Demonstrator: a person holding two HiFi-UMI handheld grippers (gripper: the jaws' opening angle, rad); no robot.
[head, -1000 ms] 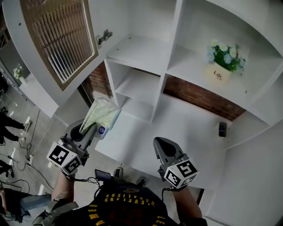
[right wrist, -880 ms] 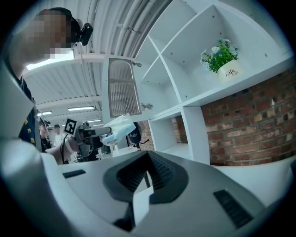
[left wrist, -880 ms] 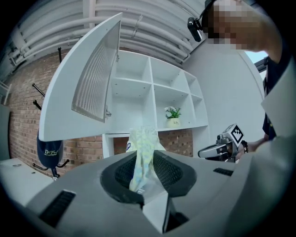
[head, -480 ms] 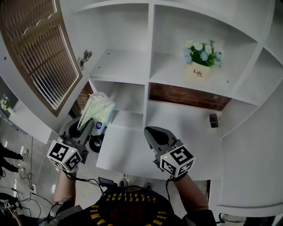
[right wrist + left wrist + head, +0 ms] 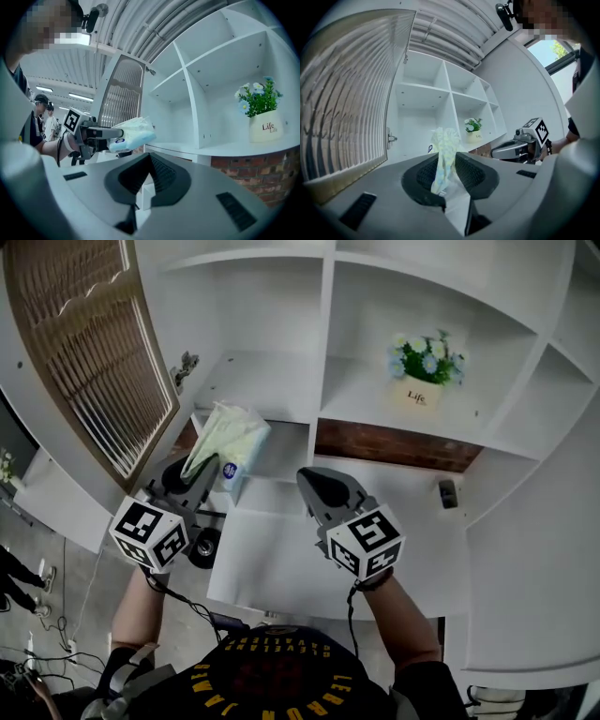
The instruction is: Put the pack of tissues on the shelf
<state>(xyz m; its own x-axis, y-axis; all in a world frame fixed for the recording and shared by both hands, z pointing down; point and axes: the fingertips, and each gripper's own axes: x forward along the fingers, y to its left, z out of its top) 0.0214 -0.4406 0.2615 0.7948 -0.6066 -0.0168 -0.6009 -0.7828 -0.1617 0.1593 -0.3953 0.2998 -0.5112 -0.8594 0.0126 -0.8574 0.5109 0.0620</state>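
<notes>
Hidden and cut-off parts. The shelf unit [image 5: 323, 352] ran out of frame at the top and right in the head view, so its compartments could not be counted in full. The near end of the pack of tissues [image 5: 225, 439] was buried between the jaws of the left gripper [image 5: 199, 472], and the print on its blue label was too small to read. A small dark object [image 5: 447, 493] on the lower right board could not be identified. The person's hands were largely covered by the marker cubes.

Grip. The left gripper [image 5: 448, 163] was clenched on the pack of tissues [image 5: 444, 146], with the pale green wrapper pinched between its ribbed pads. The right gripper [image 5: 149, 156] had its jaw tips drawn together on nothing.

Position. The pack of tissues [image 5: 133, 130] was held in the air before the left column of the shelf unit, near the front edge of a board and apparently clear of it. The right gripper [image 5: 314, 482] stood just beside it, in front of the central upright.

Counts. Two grippers, each with one marker cube; one pack of tissues; one flowerpot [image 5: 419, 390] marked "Life"; one louvred door [image 5: 84, 362], open at the left; one small dark object; two bystanders [image 5: 43, 110] at the left edge of the right gripper view.
</notes>
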